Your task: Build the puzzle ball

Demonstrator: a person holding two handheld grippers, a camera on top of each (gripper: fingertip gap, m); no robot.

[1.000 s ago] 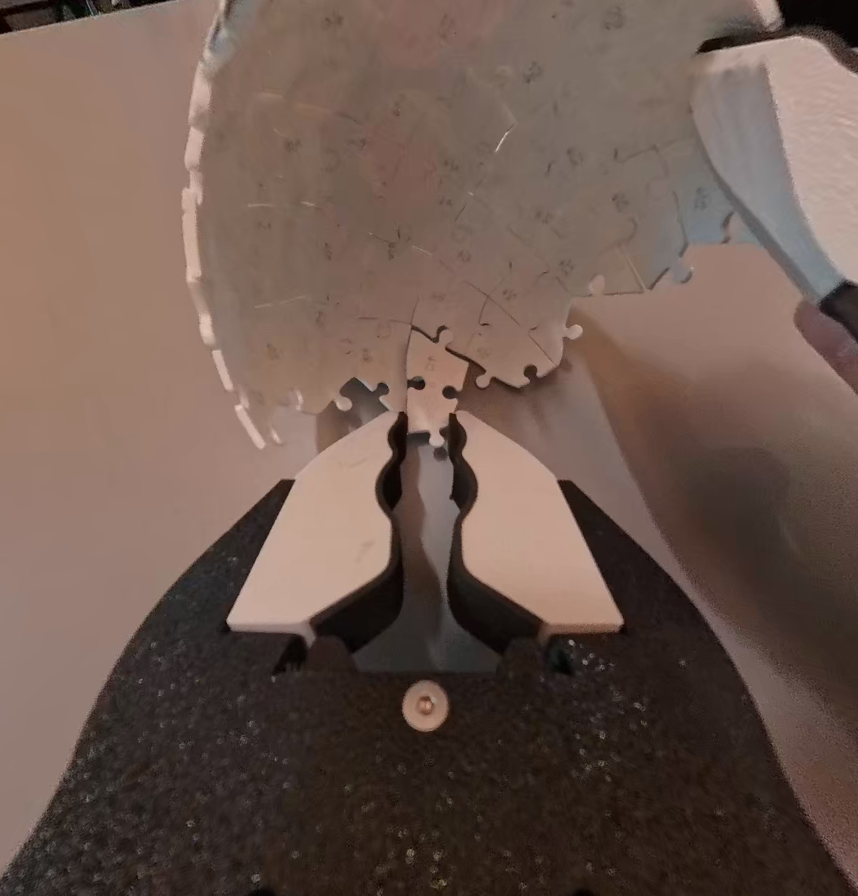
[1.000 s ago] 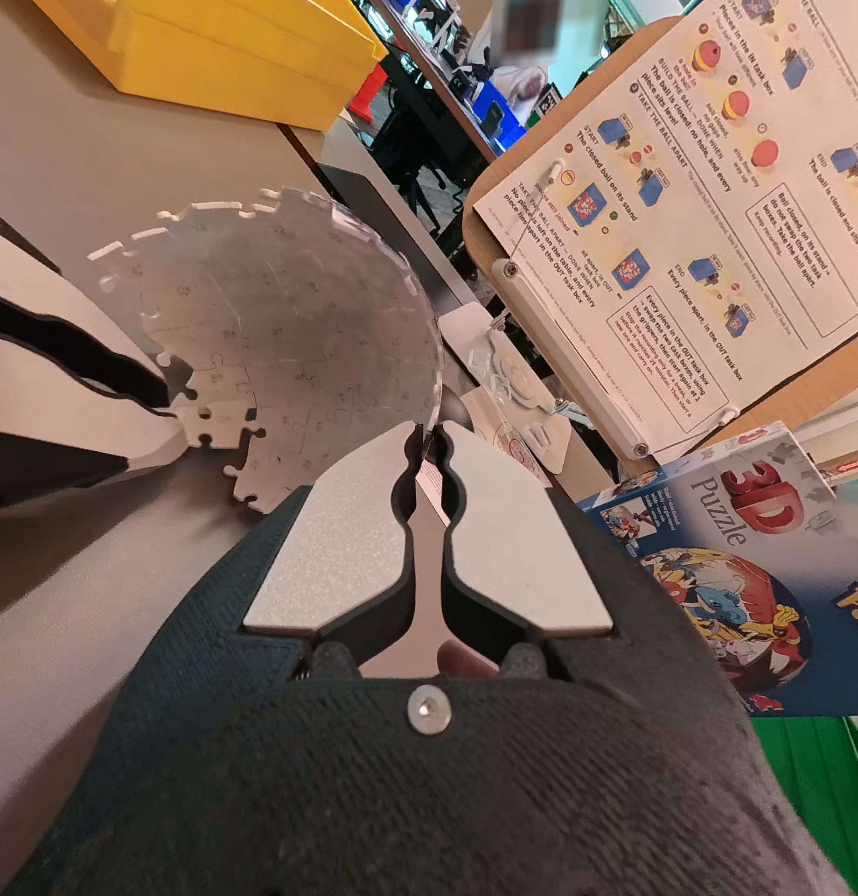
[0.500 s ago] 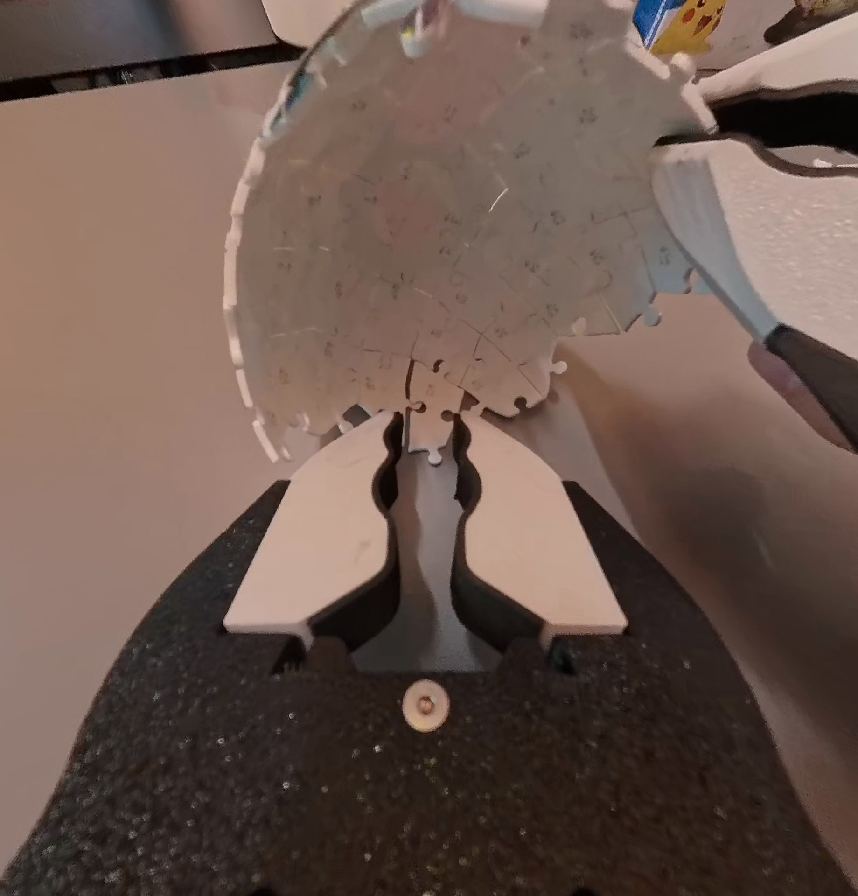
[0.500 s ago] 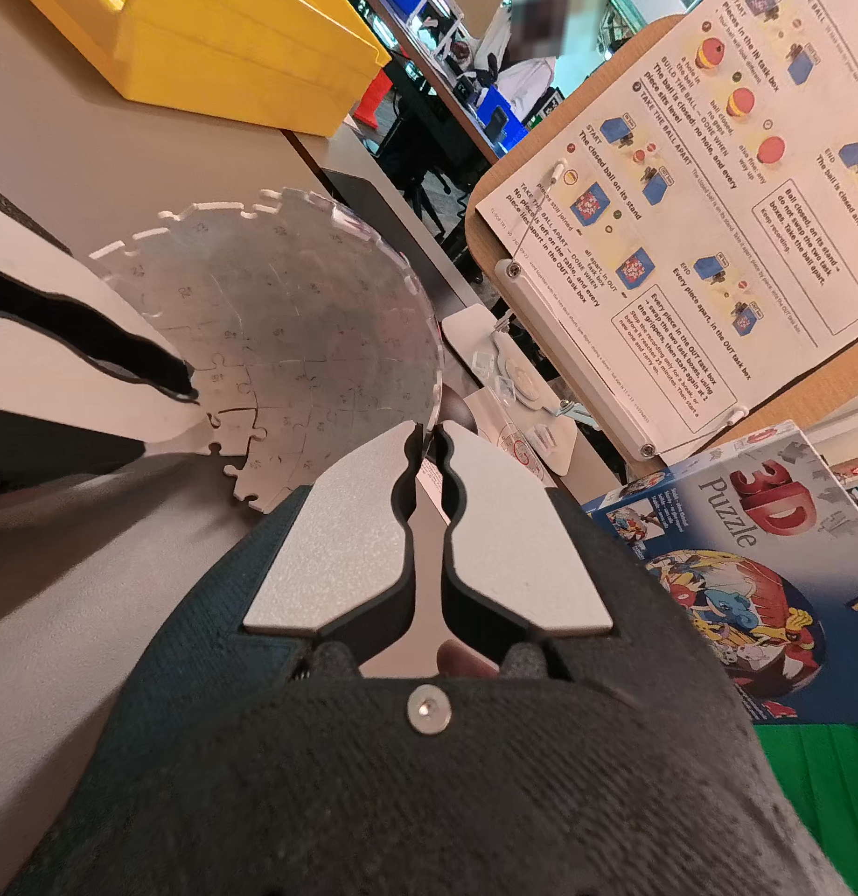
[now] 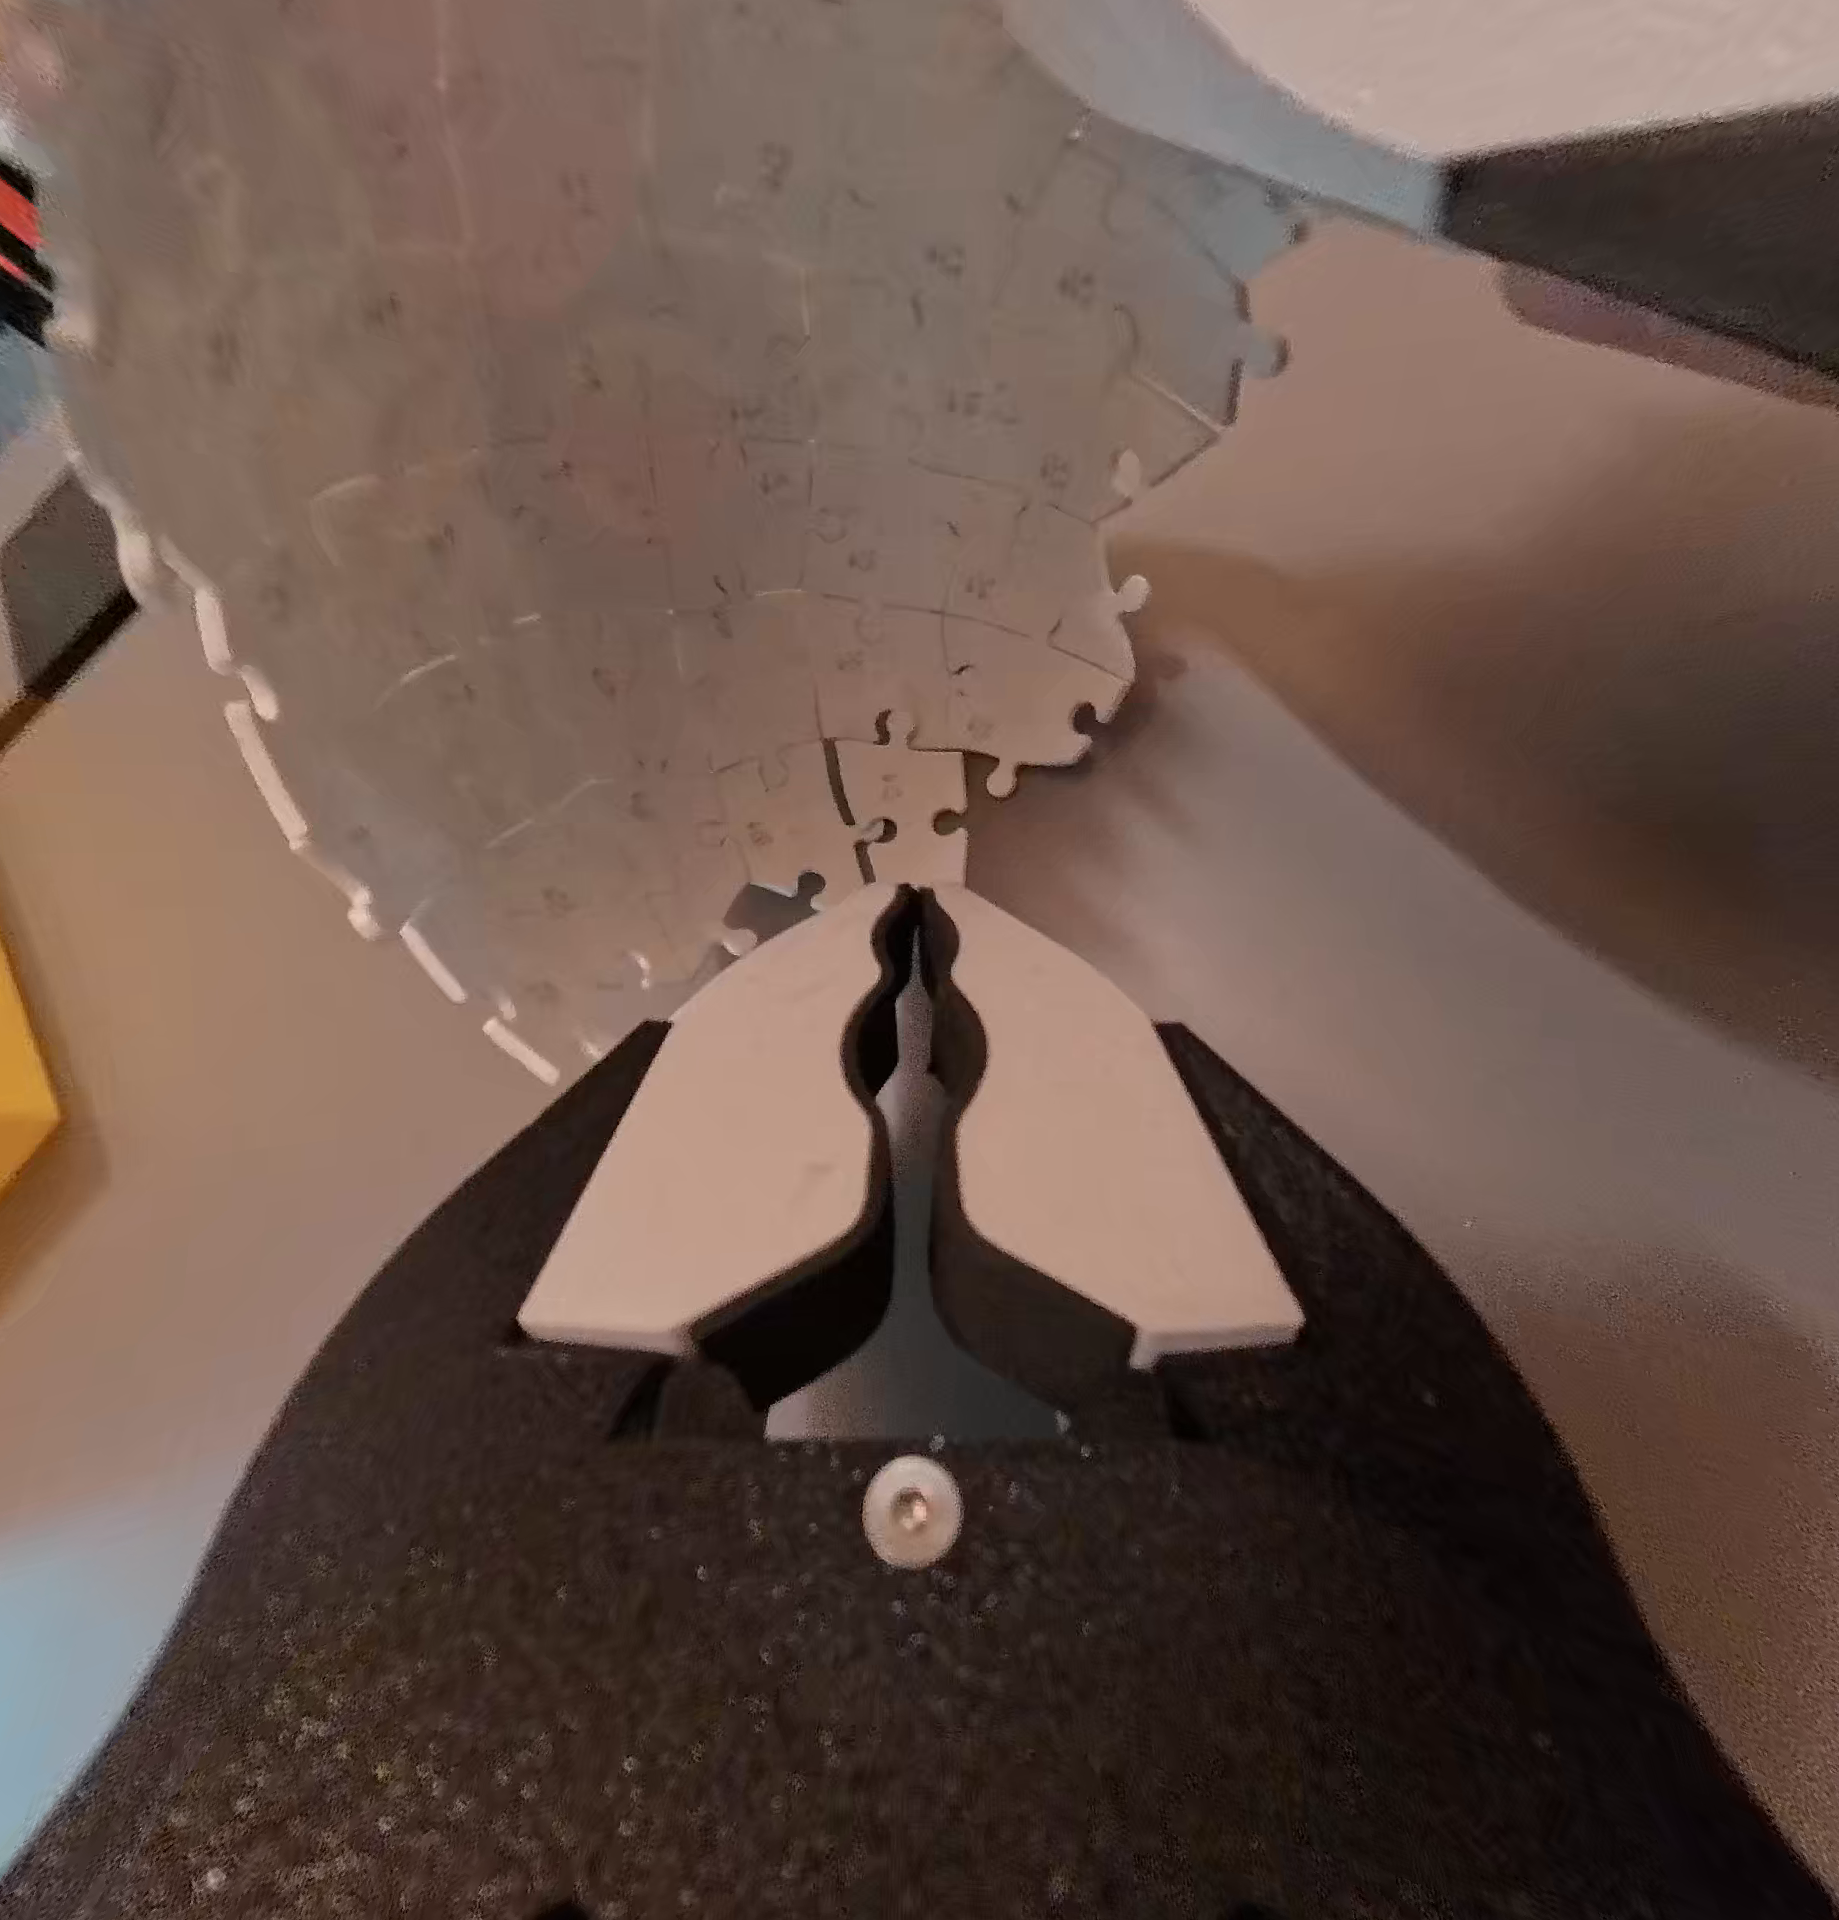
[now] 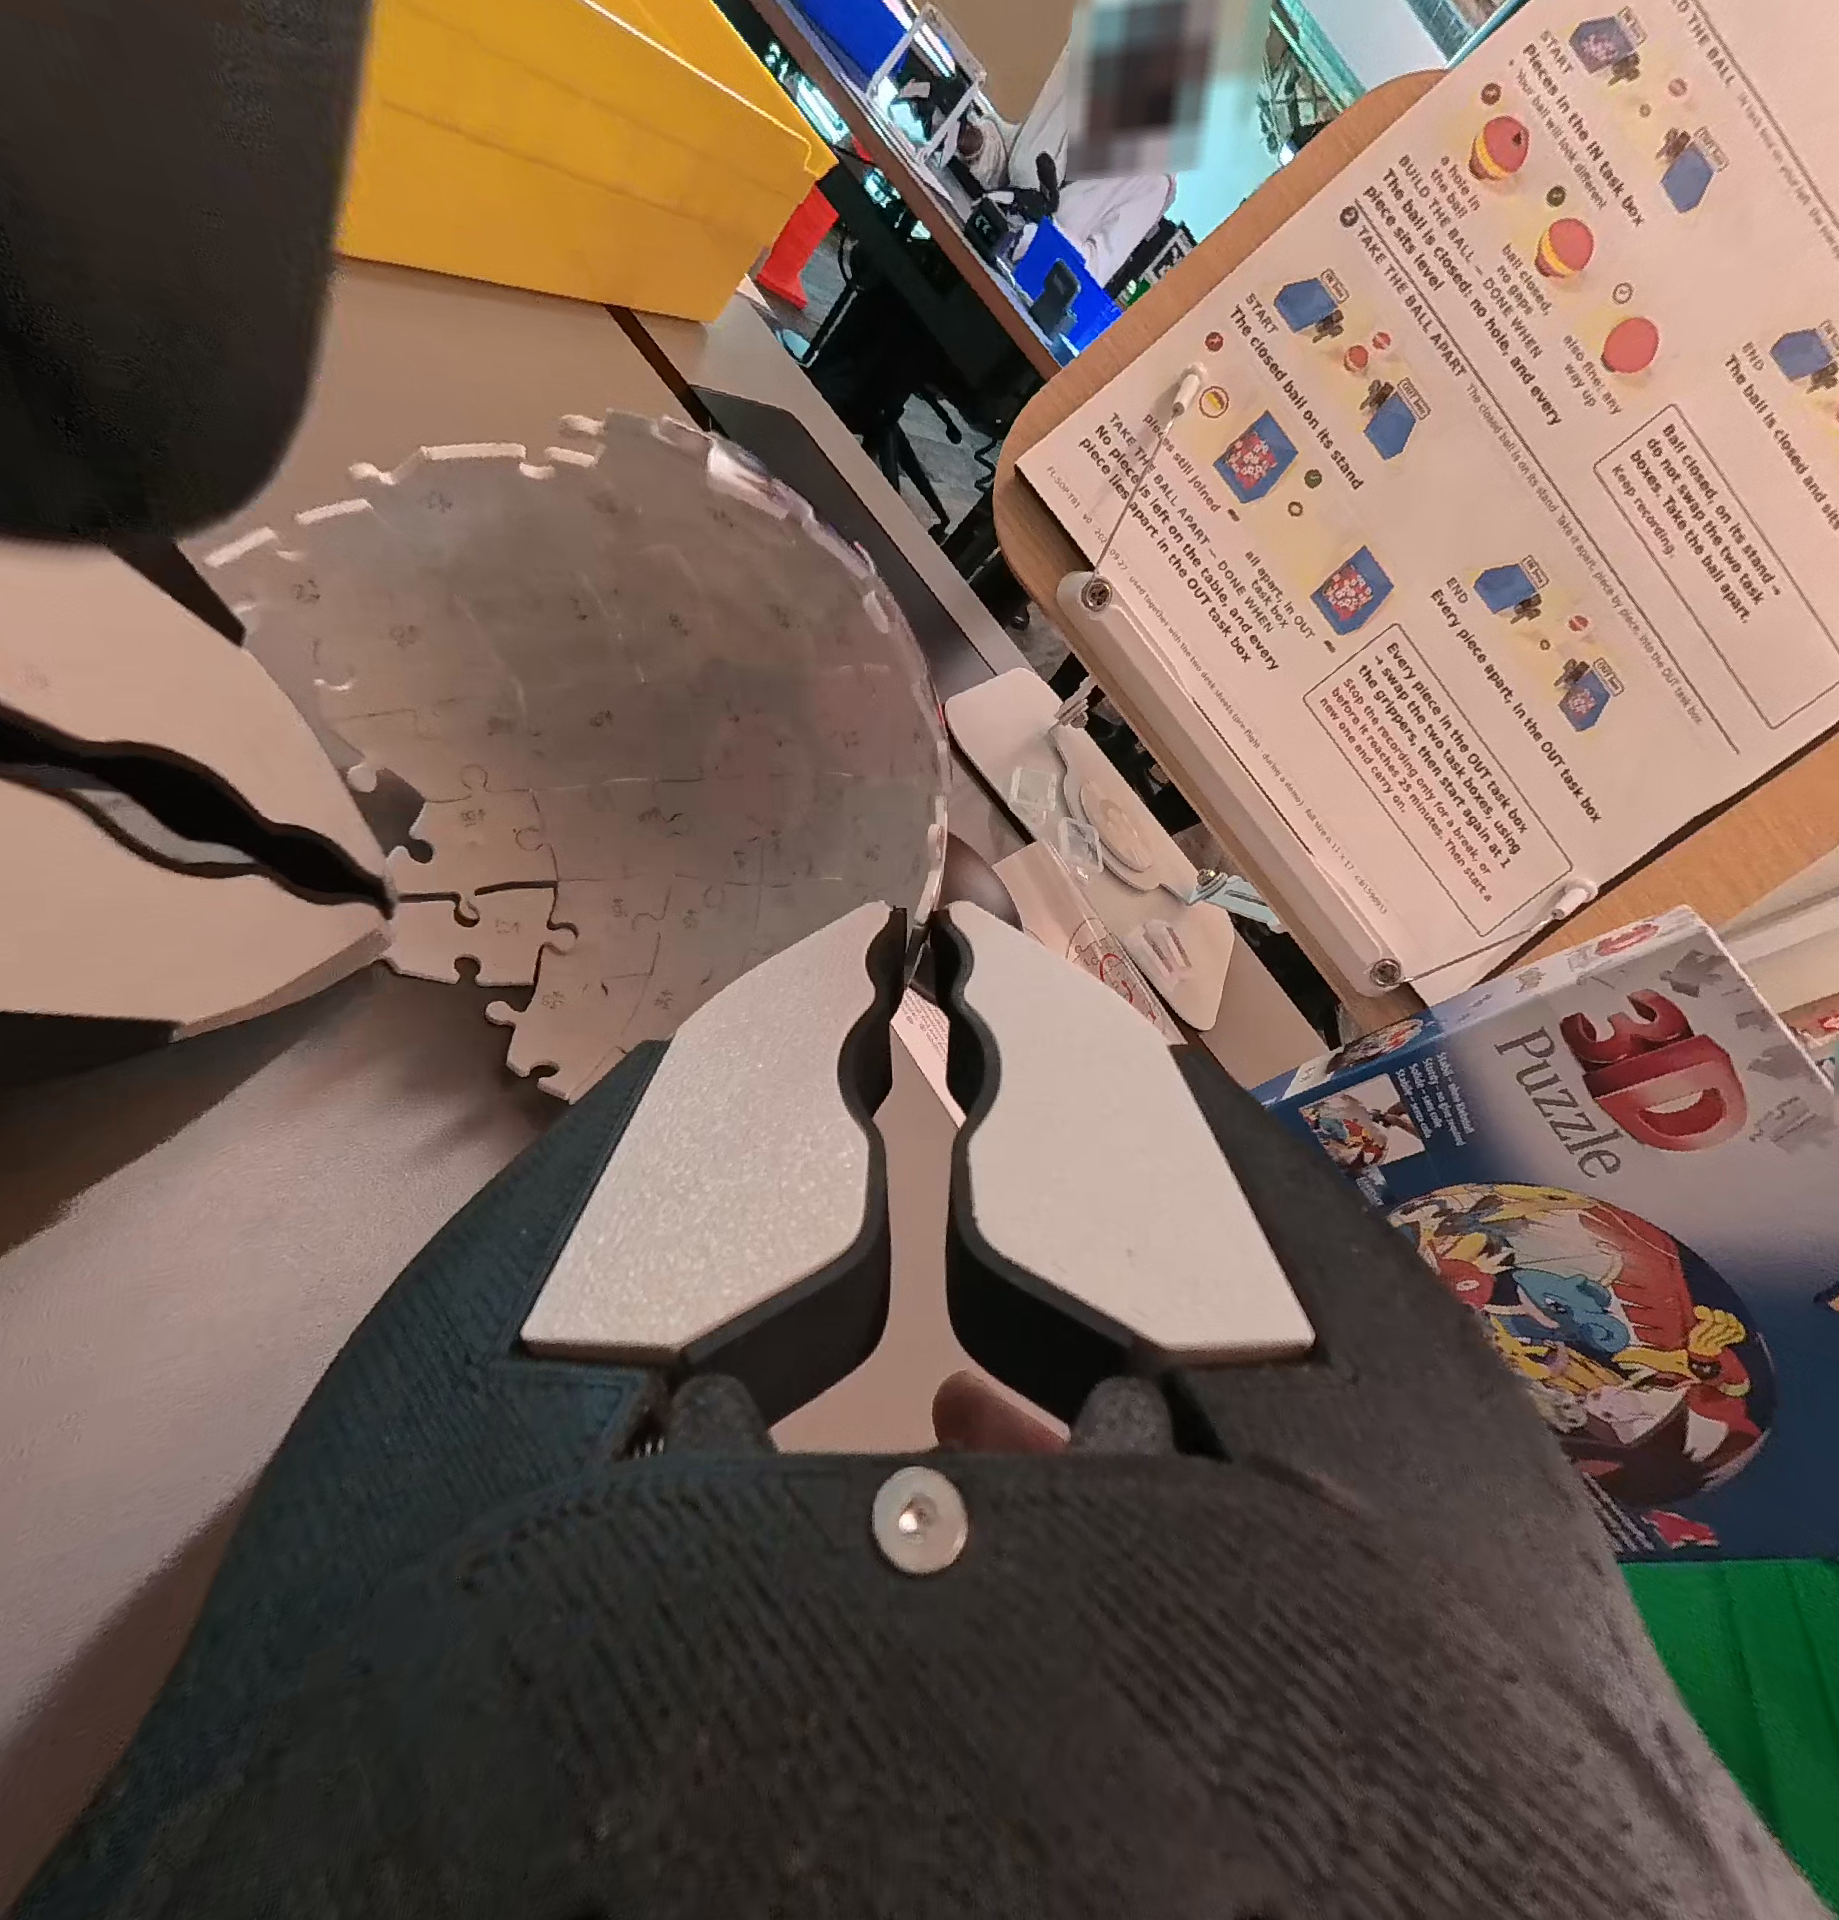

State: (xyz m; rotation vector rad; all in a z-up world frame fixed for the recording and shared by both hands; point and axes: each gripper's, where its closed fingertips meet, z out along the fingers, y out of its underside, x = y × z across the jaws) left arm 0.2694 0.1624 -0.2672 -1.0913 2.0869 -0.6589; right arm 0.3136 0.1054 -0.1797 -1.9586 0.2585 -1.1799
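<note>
Beige counter (image 5: 271, 1195) lies bare beneath the half-built puzzle ball (image 5: 634, 468), a curved shell raised off it. Left tongs (image 5: 917, 896) pinch one piece (image 5: 910, 821) on the jagged lower edge; right tongs (image 6: 920, 920) are clamped on the shell's rim. Only the right wrist view shows the yellow bins (image 6: 582, 177), instruction board (image 6: 1466, 468) and puzzle box (image 6: 1621, 1247) crowding the far side.

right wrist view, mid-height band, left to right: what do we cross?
left gripper pinching a single puzzle piece → half-built puzzle shell → right gripper clamped on the shell's rim → white stand parts → clipboard with instruction sheet
</note>
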